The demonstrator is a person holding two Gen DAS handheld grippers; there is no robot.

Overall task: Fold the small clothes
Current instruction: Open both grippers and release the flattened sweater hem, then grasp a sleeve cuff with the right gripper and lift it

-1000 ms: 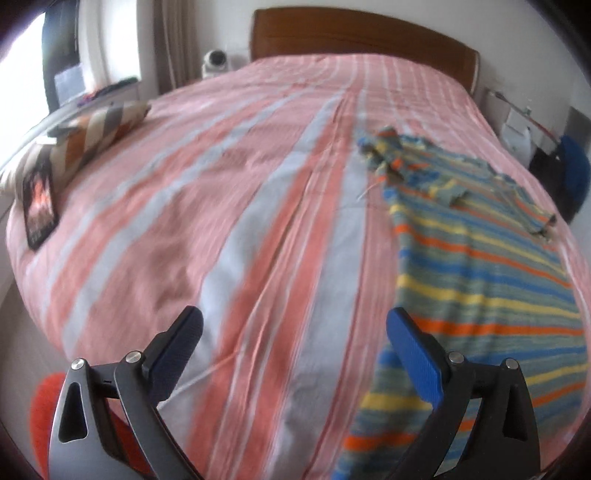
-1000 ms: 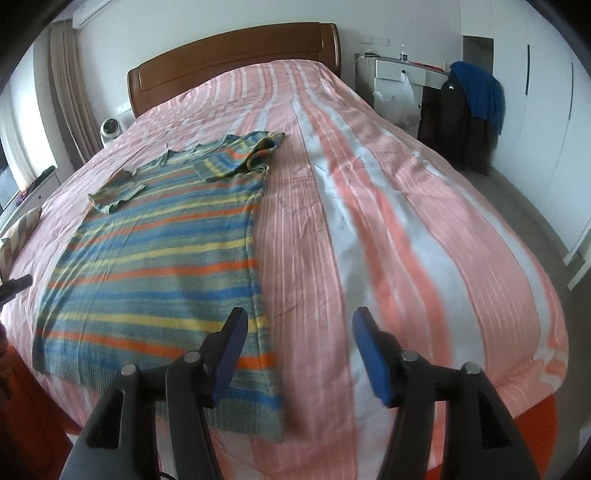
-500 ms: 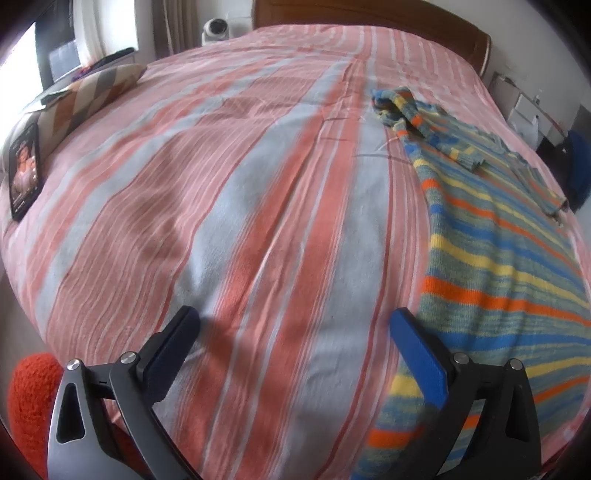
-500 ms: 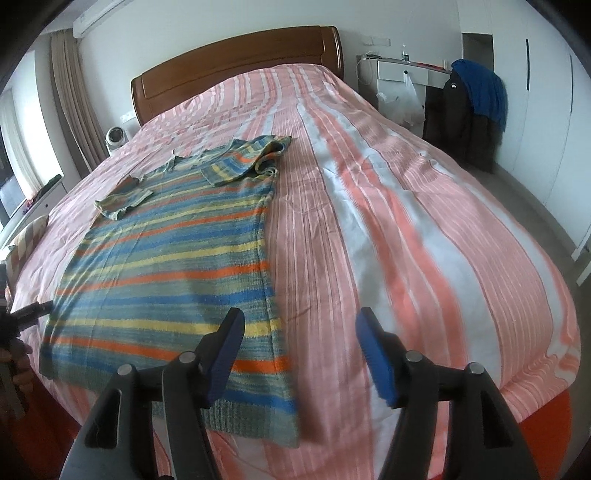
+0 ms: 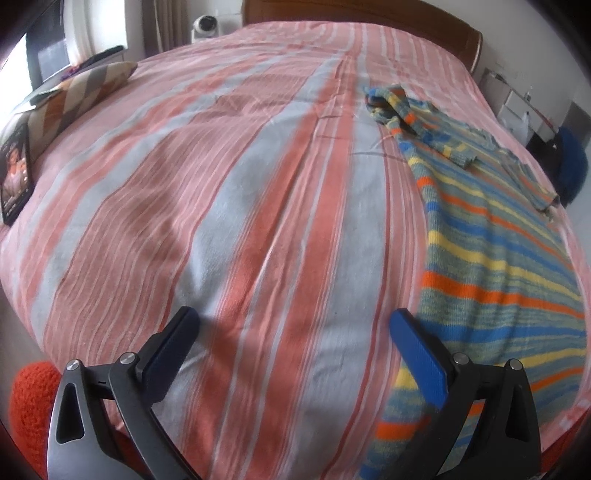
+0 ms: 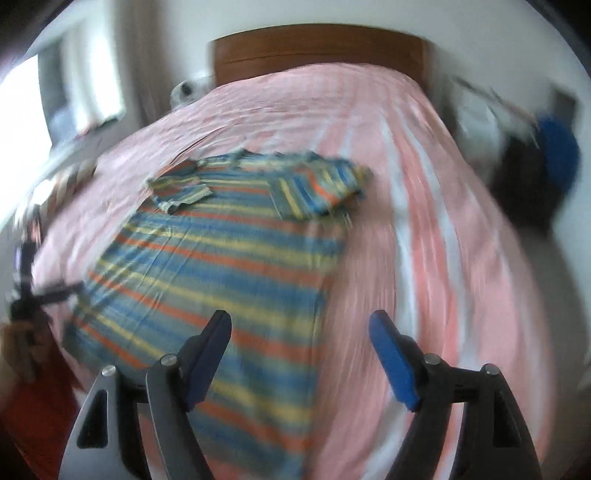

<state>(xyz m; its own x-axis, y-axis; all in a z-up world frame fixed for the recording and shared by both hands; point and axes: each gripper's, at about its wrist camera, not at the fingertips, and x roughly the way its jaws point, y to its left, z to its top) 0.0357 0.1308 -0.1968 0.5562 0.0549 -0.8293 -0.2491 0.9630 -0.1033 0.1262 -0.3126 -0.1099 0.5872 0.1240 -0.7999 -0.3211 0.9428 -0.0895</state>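
A striped knit sweater in blue, yellow, orange and grey-green lies flat on the bed, hem toward me, both sleeves folded in over the chest. In the left wrist view it lies at the right. My left gripper is open and empty over the bedspread, its right finger at the sweater's left hem edge. In the blurred right wrist view the sweater fills the left-centre. My right gripper is open and empty over the sweater's right edge near the hem. The left gripper also shows in the right wrist view, at the sweater's lower left corner.
The bed has a pink, orange and grey striped bedspread and a wooden headboard. A zigzag cushion and a photo card lie at its left edge. A white fan stands behind. A blue garment hangs at the right.
The left gripper has moved forward over the bed toward the sweater's hem. The right gripper has swung left and forward, so the sweater now lies under its fingers; its view is motion-blurred.
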